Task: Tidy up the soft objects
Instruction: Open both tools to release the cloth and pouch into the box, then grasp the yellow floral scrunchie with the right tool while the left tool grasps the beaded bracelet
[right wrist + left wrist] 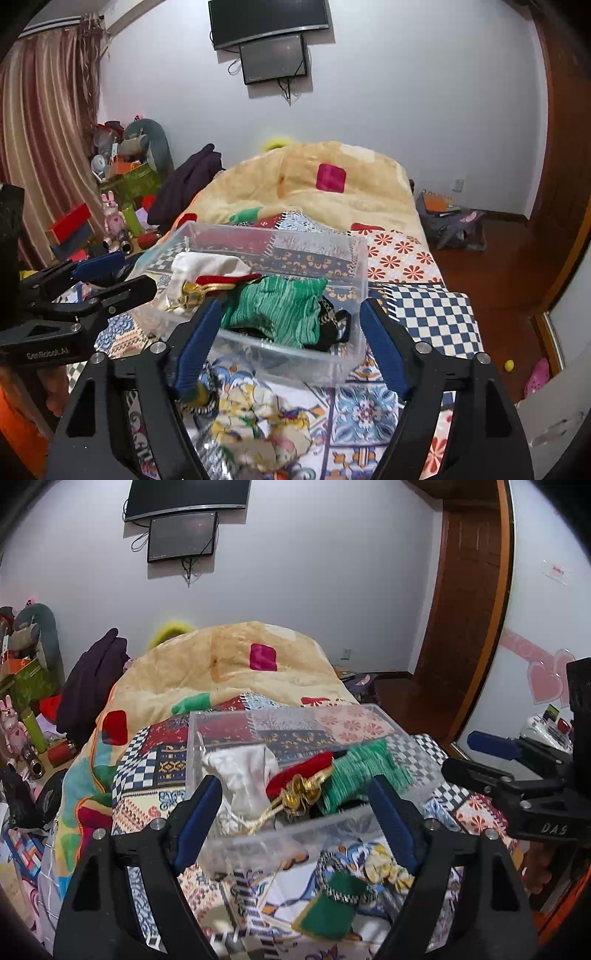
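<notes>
Left wrist view: left gripper [295, 819] hung over the near wall of the clear box [291, 834]; fingers spread wide, holding nothing.
Left fingers: blue pads [197, 823] stood either side of the box's near end; whether they touched the wall could not be told.
Right wrist view: right gripper [291, 347] also over the box [295, 354], fingers [194, 343] wide apart, nothing between them.
Box: sat on the patchwork bedspread [424, 314], open at the top.
Box contents: white cloth pouch [243, 779] at left; red pouch [299, 775] with gold bells [303, 794] in the middle; green knit piece [280, 310] at right, lying over a dark item with a chain [332, 321].
Outside the box: green felt pouch [328, 908] with a checked band and a yellow-and-white floral cloth [255, 417] lay on the bedspread, just in front of the box's near wall.
Behind the box: yellow blanket [314, 184] heaped on the bed.
</notes>
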Demonstrator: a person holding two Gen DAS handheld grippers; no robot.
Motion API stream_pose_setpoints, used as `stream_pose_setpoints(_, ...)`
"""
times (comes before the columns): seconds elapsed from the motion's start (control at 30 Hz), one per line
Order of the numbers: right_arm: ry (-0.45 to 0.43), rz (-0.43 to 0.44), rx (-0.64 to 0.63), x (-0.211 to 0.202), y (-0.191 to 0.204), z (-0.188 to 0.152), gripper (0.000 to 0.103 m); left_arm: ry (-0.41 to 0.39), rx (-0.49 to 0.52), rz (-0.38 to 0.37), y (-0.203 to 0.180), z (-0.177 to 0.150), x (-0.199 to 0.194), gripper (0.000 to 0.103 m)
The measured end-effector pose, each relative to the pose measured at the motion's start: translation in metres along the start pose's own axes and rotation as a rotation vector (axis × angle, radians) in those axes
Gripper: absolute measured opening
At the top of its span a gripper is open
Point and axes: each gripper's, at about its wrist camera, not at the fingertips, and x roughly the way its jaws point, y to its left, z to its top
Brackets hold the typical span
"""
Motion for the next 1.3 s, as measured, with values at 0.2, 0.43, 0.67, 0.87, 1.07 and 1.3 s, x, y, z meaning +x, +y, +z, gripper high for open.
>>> stream_pose_setpoints(0.2, 0.046, 0.015, -0.008, -0.003, 0.002, -0.024, 0.075, 0.035, 0.001, -0.014, -0.004, -0.025, 0.0, 0.082)
stream_pose_setpoints(0.43, 0.159, 0.073, -0.003, 0.015, 0.008, -0.057, 0.075, 0.111, -0.002, -0.015, -0.004, -0.05, 0.018, 0.08)
stream_pose_setpoints(0.67, 0.234, 0.126, -0.002, 0.034, 0.012, -0.074, 0.068, 0.182, -0.038, -0.056, 0.0, -0.059, 0.041, 0.059)
stream_pose_setpoints(0.87, 0.255, 0.151, 0.002, 0.037, 0.014, -0.079, 0.042, 0.223, -0.041, -0.106, -0.005, -0.059, 0.055, 0.043)
stream_pose_setpoints(1.07, 0.238, 0.15, 0.009, 0.033, 0.011, -0.079, 0.022, 0.227, -0.021, -0.135, -0.015, -0.059, 0.055, 0.022)
stream_pose_setpoints(1.3, 0.198, 0.128, 0.004, 0.023, 0.008, -0.076, 0.014, 0.197, 0.007, -0.126, -0.023, -0.058, 0.047, 0.007)
